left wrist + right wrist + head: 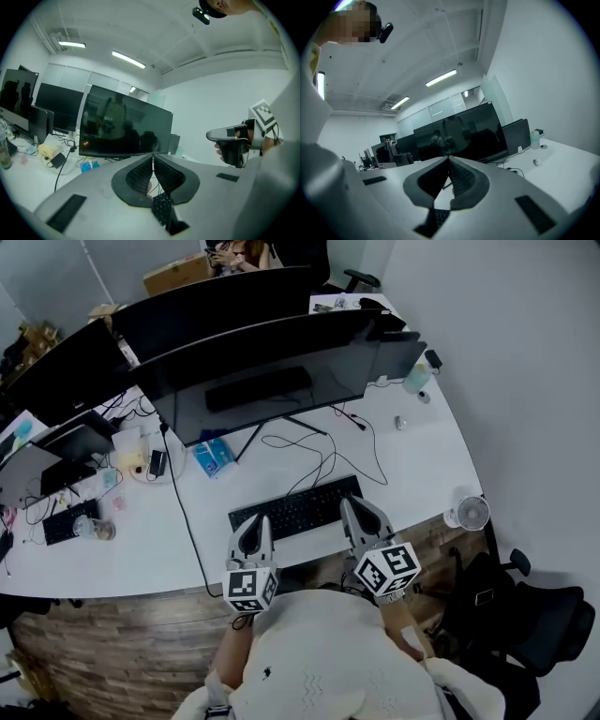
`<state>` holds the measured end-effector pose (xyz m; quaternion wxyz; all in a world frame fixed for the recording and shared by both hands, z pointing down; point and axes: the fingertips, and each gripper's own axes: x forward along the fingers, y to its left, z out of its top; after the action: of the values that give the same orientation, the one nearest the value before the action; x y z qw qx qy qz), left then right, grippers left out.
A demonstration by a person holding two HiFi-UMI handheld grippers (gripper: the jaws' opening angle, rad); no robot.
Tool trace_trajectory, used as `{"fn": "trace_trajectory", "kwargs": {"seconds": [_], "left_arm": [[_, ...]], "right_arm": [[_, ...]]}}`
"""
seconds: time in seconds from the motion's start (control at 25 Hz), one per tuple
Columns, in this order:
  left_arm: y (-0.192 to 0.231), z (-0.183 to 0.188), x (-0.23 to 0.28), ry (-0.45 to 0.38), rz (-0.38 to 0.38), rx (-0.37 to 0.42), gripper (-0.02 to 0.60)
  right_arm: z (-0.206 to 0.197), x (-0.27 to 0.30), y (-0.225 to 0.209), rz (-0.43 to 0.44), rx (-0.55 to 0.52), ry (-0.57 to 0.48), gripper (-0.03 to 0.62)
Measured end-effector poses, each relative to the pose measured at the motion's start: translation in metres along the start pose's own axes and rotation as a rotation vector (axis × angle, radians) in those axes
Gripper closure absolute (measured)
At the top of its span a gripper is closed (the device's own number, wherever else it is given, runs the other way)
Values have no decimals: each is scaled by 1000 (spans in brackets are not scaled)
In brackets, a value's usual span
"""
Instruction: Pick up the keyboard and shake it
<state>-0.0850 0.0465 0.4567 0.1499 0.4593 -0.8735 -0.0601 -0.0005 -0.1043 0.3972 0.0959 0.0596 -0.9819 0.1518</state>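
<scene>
Nearest the person, the left gripper [253,524] and the right gripper [357,509] hang side by side over the near edge of the white counter [427,460], each with its jaws clenched tip to tip on nothing. Under their tips the black keyboard [298,506] lies flat on the counter, one gripper above each end; whether they touch it I cannot tell. Beyond it, loose cables [319,454] trail back to a wide dark monitor [272,381].
</scene>
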Motion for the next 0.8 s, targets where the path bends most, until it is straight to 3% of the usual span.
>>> {"fn": "trace_trajectory", "kwargs": {"seconds": [0.28, 0.6, 0.8], "left_arm": [[39, -9, 23, 34, 28, 5, 561], [67, -13, 29, 44, 66, 8, 561], [78, -21, 27, 57, 102, -5, 560]], "right_arm": [[-14, 38, -13, -42, 18, 51, 592], [-27, 64, -12, 4, -35, 119, 592], [-38, 73, -21, 18, -3, 151, 592]]}}
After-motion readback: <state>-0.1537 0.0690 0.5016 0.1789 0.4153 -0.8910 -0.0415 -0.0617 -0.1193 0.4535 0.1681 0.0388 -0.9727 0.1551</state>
